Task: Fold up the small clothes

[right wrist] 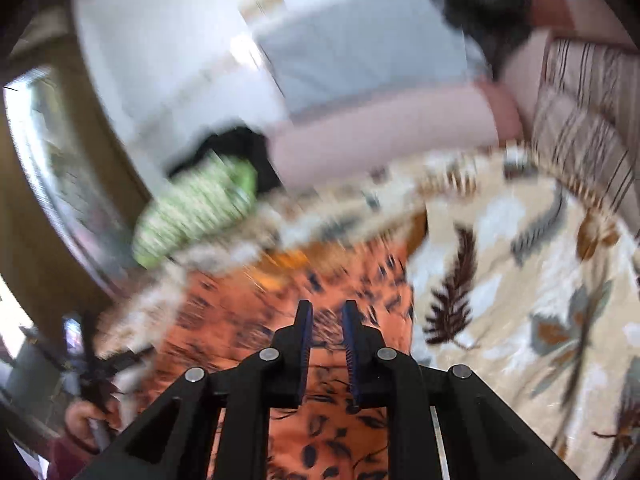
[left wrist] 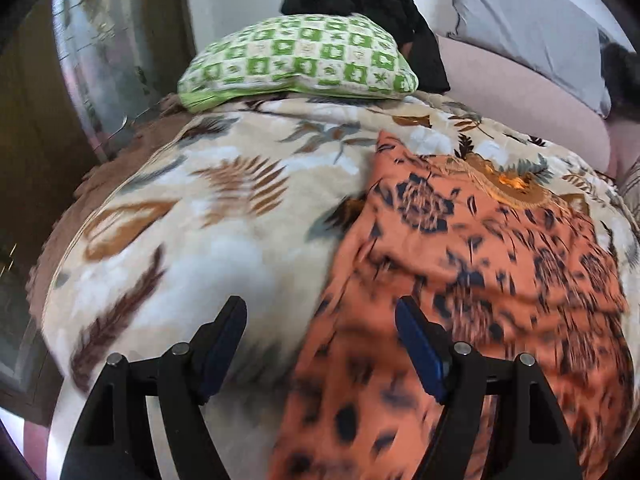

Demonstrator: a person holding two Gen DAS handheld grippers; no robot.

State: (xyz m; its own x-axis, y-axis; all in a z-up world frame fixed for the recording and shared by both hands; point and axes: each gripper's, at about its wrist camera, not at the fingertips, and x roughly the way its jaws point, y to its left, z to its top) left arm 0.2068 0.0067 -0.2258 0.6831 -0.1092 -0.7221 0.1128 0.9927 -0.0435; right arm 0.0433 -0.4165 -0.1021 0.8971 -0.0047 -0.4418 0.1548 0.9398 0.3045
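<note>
Lying rumpled, orange dark-patterned garment

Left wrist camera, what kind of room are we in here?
Most likely a bedroom: a leaf-print blanket covers a bed, with a green checked pillow and a grey pillow at its far end. The orange garment lies on the blanket.

Orange black-printed garment lies on the cream leaf-patterned blanket, right of centre in the left wrist view. Left gripper sits over the garment's left edge. Green-and-white checked pillow rests on the blanket's far end, black bundled cloth behind it, grey pillow far right. Right gripper sits over the garment; striped cushion beyond the blanket, right.
</note>
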